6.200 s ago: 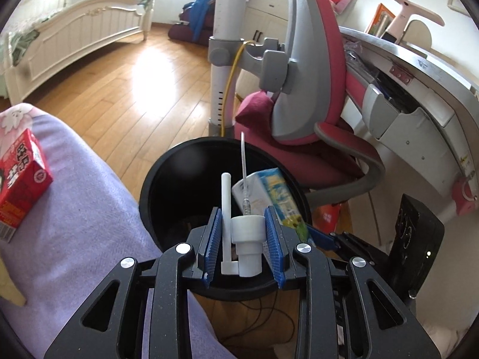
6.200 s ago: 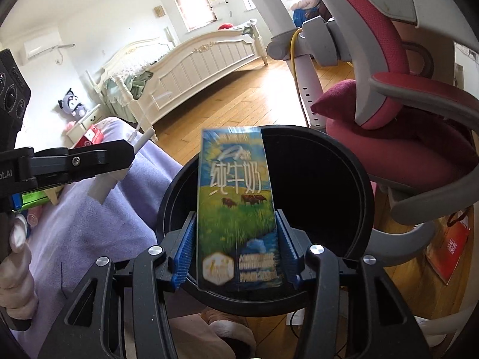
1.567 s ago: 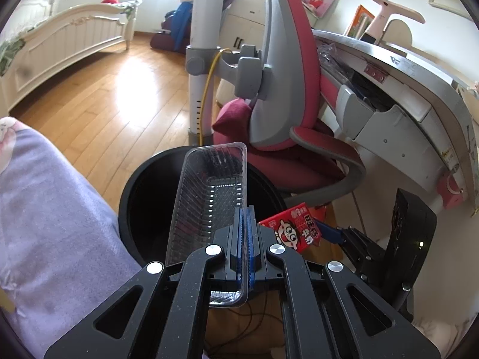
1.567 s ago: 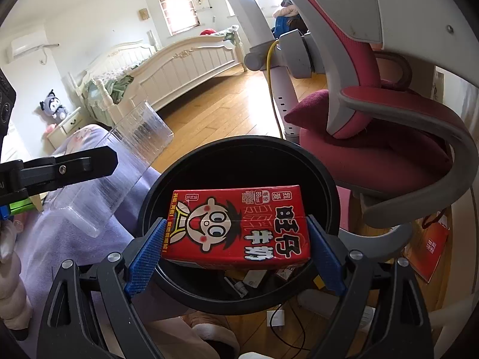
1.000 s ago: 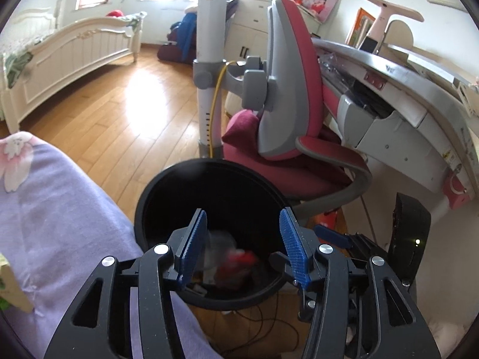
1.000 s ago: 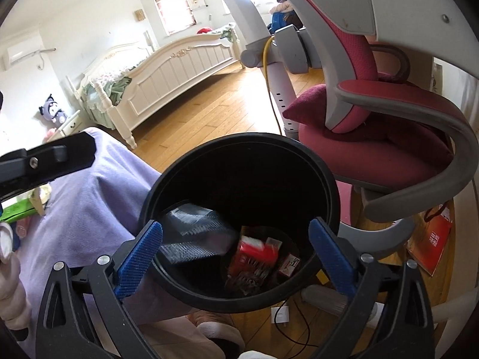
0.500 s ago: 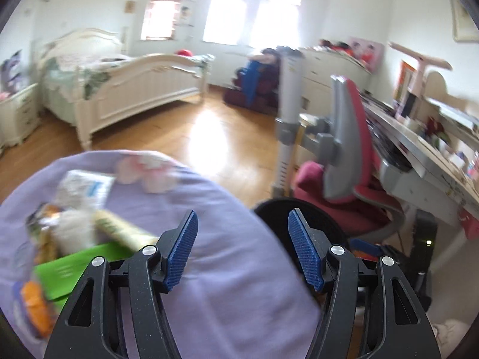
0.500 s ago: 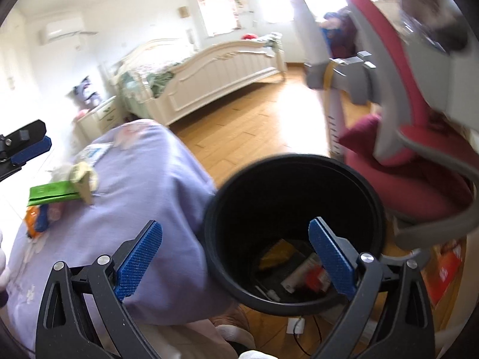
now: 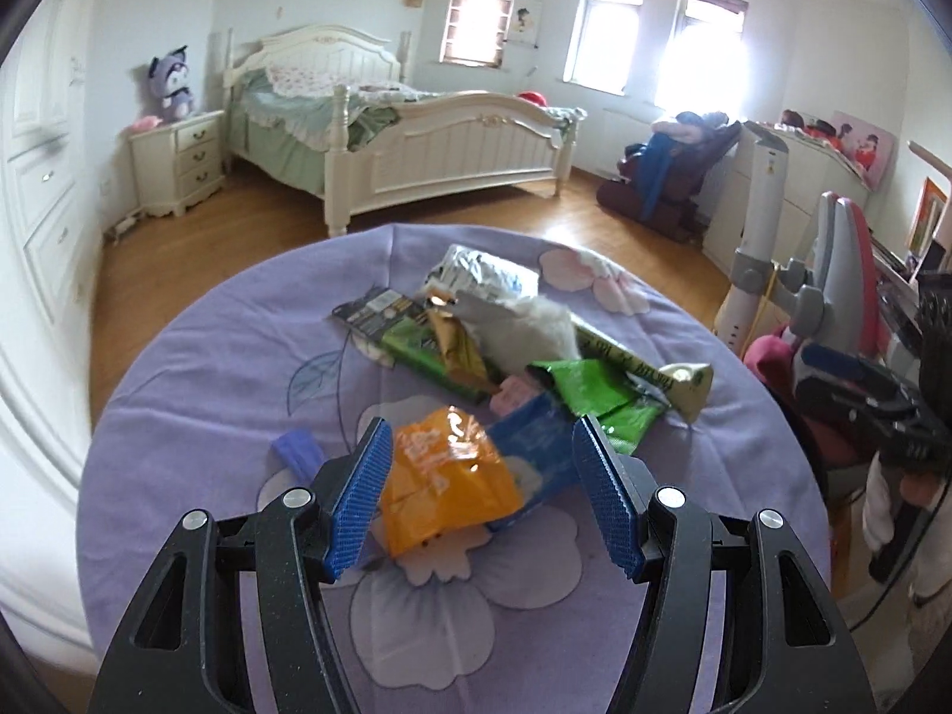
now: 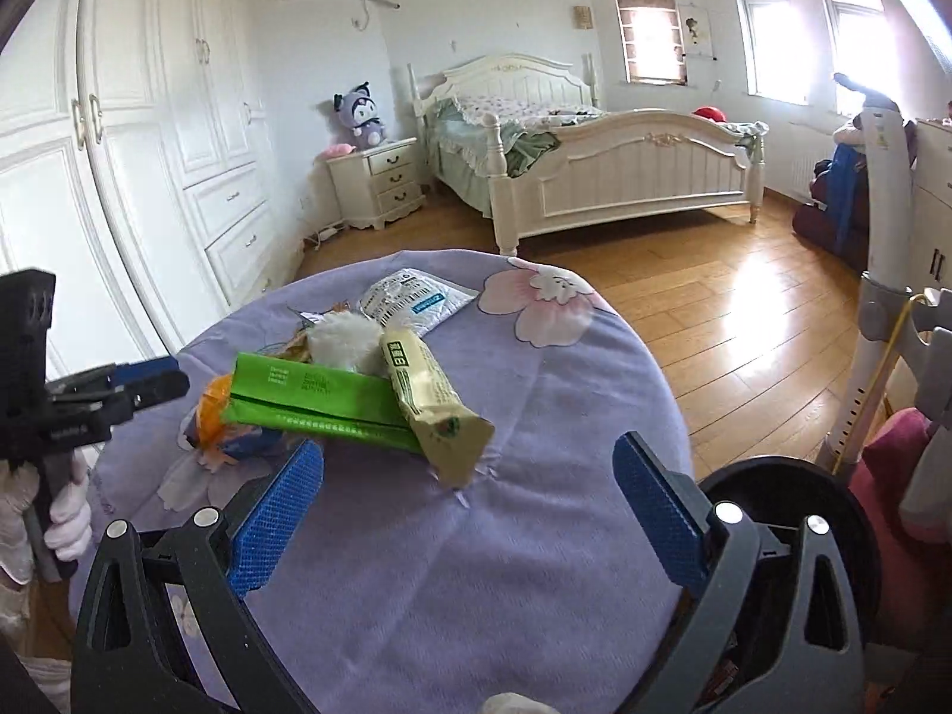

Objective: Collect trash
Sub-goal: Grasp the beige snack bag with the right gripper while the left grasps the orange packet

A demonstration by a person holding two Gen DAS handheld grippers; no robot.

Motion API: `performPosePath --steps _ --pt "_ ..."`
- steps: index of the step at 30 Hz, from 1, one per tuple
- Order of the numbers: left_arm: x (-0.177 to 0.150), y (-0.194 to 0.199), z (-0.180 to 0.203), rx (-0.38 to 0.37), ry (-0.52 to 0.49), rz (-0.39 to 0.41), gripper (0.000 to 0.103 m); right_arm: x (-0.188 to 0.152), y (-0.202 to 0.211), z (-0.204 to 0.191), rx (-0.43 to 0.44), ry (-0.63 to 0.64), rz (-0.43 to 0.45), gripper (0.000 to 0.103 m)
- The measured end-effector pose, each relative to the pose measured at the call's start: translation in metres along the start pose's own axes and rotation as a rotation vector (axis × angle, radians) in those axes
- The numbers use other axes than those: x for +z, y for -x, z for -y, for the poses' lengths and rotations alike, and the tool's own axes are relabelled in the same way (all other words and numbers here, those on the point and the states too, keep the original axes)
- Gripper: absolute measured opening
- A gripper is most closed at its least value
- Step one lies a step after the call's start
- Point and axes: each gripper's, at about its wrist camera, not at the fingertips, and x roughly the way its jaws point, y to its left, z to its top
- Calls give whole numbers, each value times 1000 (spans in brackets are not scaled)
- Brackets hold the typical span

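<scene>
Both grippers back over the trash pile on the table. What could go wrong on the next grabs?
1. The orange wrapper between the open left gripper's pads overlaps the blue packet; closing may snag both.
2. The cream wrapper lies across the green packet, so the right gripper may drag one along.
3. Both lie near the table's edge and may slide off, missing the bin.

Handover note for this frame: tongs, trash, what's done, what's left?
Left tongs: open, empty, over the orange wrapper.
Right tongs: open wide, empty, over bare purple cloth.
Still on the cloth: green packet, cream wrapper, white fluffy wad, clear printed bag, blue wrapper.
Black bin beside the table, at the right; some trash already inside.
Left: bin the whole pile, probably nearest pieces first.
</scene>
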Motion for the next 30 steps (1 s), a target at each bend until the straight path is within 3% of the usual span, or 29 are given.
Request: performPosePath --steps 11,14,18,20,21,23,25,30 --pt "-8 -36 -13 -31 17 -110 60 42 -102 -5 126 -24 -162 97" --pt "-8 -47 -18 -33 38 -142 50 41 -126 -1 117 -48 -226 89" --pt "-7 -51 -28 -58 105 -150 44 29 -141 8 117 -92 -283 74" --pt "-7 -53 -31 -62 126 -153 38 26 -137 10 119 -92 -272 60" --pt "-7 -53 -31 -62 128 -154 34 25 -135 9 121 -87 -275 47" --pt "-7 -51 -31 -57 132 -140 33 23 -131 6 112 -67 -283 39" --pt "-6 -47 -32 -53 139 -117 32 22 -124 4 104 -54 -268 26" --pt "-1 -31 -30 -51 143 -66 32 24 -94 -5 71 -18 -180 17"
